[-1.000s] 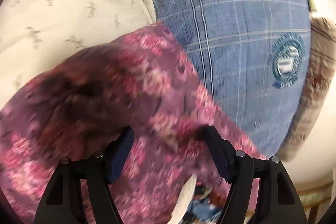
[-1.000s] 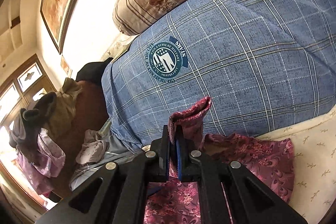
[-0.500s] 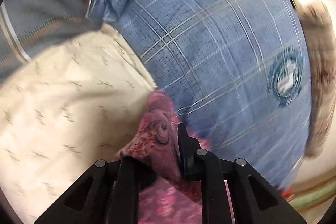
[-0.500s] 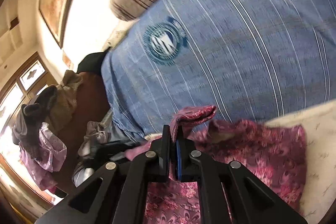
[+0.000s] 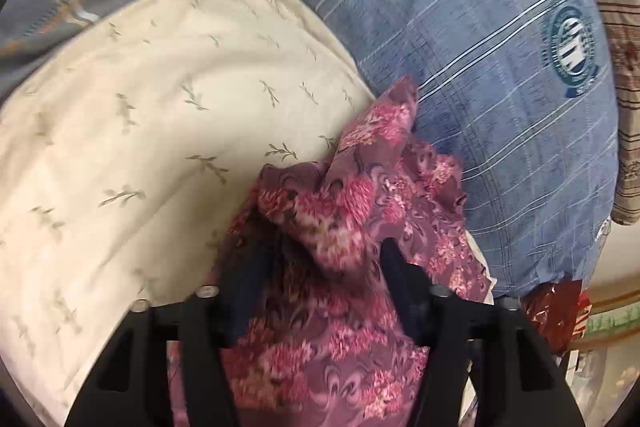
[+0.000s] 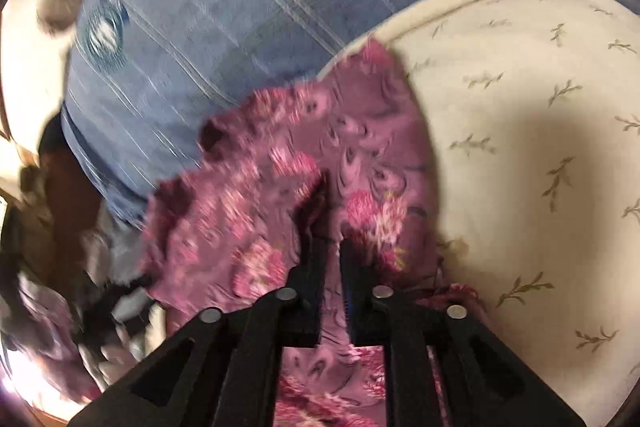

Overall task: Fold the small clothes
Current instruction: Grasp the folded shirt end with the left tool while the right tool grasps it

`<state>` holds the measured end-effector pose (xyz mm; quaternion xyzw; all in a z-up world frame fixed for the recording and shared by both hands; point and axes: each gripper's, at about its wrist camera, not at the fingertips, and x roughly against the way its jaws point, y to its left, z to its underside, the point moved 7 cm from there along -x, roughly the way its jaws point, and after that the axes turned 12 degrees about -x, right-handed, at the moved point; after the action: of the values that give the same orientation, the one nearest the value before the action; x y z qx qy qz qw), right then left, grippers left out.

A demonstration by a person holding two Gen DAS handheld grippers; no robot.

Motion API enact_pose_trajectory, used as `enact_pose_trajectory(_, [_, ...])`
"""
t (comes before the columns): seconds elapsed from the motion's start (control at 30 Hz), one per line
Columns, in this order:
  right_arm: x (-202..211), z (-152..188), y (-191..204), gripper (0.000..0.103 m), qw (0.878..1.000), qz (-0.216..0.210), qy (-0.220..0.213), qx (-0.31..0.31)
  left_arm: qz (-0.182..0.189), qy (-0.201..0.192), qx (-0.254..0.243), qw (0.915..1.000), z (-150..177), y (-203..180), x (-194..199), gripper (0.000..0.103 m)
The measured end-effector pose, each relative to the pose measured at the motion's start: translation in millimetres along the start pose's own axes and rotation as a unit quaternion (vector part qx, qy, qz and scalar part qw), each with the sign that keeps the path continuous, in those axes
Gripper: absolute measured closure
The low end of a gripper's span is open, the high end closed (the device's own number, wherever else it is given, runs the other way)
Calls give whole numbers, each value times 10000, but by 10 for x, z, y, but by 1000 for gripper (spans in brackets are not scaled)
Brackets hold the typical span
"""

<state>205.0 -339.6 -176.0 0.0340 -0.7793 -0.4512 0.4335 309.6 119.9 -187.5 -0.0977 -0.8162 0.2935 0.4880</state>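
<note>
The left gripper (image 5: 320, 259) and the right gripper (image 6: 330, 247) both stand over a crumpled pink floral garment (image 5: 360, 211) on a bed, their jaws parted and just opened.

In the left wrist view the black fingers (image 5: 396, 271) stand wide apart with a loose fold of the garment bunched between them, and the cloth hides the pads, so whether they press on it cannot be told. In the right wrist view the jaws show a narrow gap with the garment (image 6: 320, 147) lying under and ahead of them, no cloth pinched. The garment lies where a cream sheet with a leaf sprig print (image 5: 160, 107) meets a blue plaid cover bearing a round crest (image 5: 480, 27), part of it on each. The right wrist view is blurred.
</note>
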Motion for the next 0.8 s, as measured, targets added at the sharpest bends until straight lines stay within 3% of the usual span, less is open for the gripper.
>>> enact_pose_trajectory(0.03, [-16,-31,36,46,10000,-63,-57,-39,50,-34,-24,10000,34,-22,42,42])
enact_pose_trajectory(0.07, [-51,-45,49,40,9999,-64,-81,-59,111,-43,-31,9999,55,-35,52,42])
enact_pose_trajectory(0.13, [-226,-33,146,39,10000,-56,54,-5,177,5,-33,9998,76,-39,38,42])
enact_pose_trajectory(0.17, [-393,19,184,39,9991,308,210,179,139,39,-21,9999,84,6,40,42])
enact_pose_trajectory(0.2, [-448,56,218,40,9975,573,173,378,93,86,4,9999,64,26,9,42])
enact_pose_trajectory(0.23, [-478,82,317,67,9954,708,93,640,78,127,41,9999,25,43,-46,42])
enact_pose_trajectory(0.27, [-490,123,462,97,9935,571,157,968,52,147,69,9999,-2,54,-73,42])
enact_pose_trajectory(0.3, [-424,118,591,100,9924,430,62,1148,16,122,77,9999,-33,75,-85,42])
enact_pose_trajectory(0.37, [-181,3,708,100,9909,191,-506,1230,-191,-16,120,9997,-113,173,-98,42])
enact_pose_trajectory(0.43, [-26,-142,654,100,9889,290,-877,1163,-316,-17,285,9991,-178,271,-187,42])
enact_pose_trajectory(0.5, [-99,-221,344,99,9904,726,-727,920,-333,191,475,9981,-175,400,-314,42])
enact_pose_trajectory(0.53, [-179,-211,190,99,9911,945,-502,787,-290,223,497,9981,-172,424,-348,42])
enact_pose_trajectory(0.57, [-340,-144,-21,99,9906,1185,31,678,-278,195,470,9983,-180,425,-344,42])
enact_pose_trajectory(0.6, [-342,-110,-78,99,9913,1138,72,650,-324,167,402,9985,-190,415,-323,42])
enact_pose_trajectory(0.7, [-118,-106,-39,87,9930,1024,-246,531,-416,59,317,9986,-201,400,-208,42])
enact_pose_trajectory(0.8, [150,-119,64,79,9920,827,-720,623,-56,59,427,9991,-166,282,-73,42])
